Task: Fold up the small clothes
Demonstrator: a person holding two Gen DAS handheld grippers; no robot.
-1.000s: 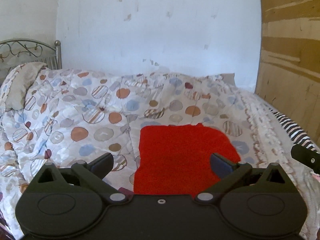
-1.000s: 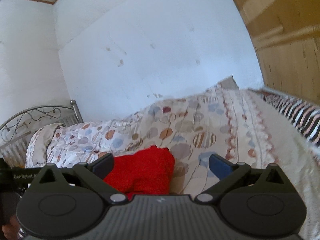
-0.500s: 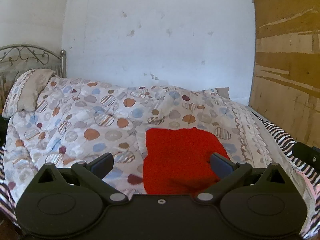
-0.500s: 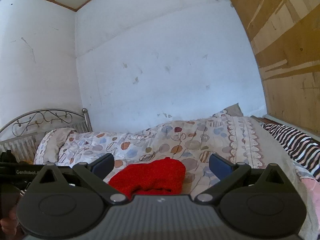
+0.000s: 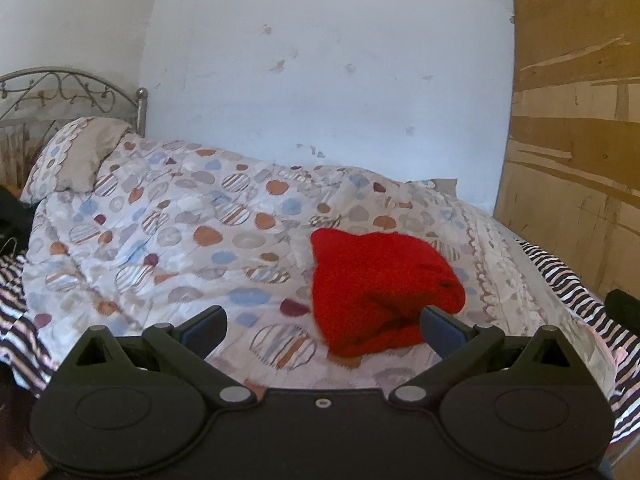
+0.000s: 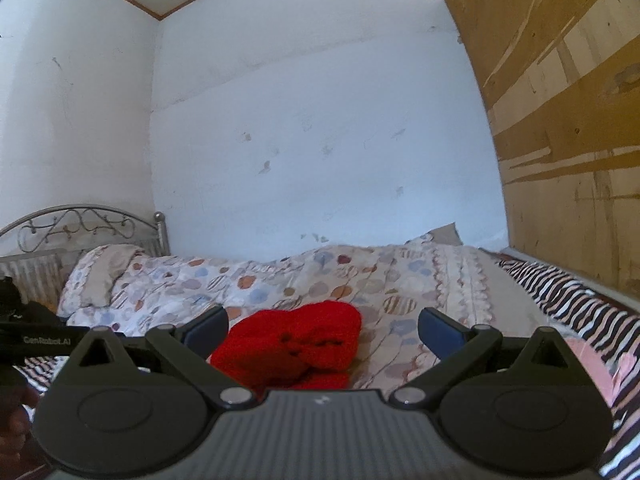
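Both the left gripper [image 5: 322, 326] and the right gripper [image 6: 322, 326] hang with jaws spread wide and empty – beyond them the folded red garment [image 5: 380, 292] lies on the spotted quilt [image 5: 180, 240], towards the bed's right side

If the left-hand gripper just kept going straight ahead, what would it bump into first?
Probably the spotted quilt on the bed. The open left gripper aims just left of the red knitted garment, whose edge it might brush first. Depth is hard to judge.
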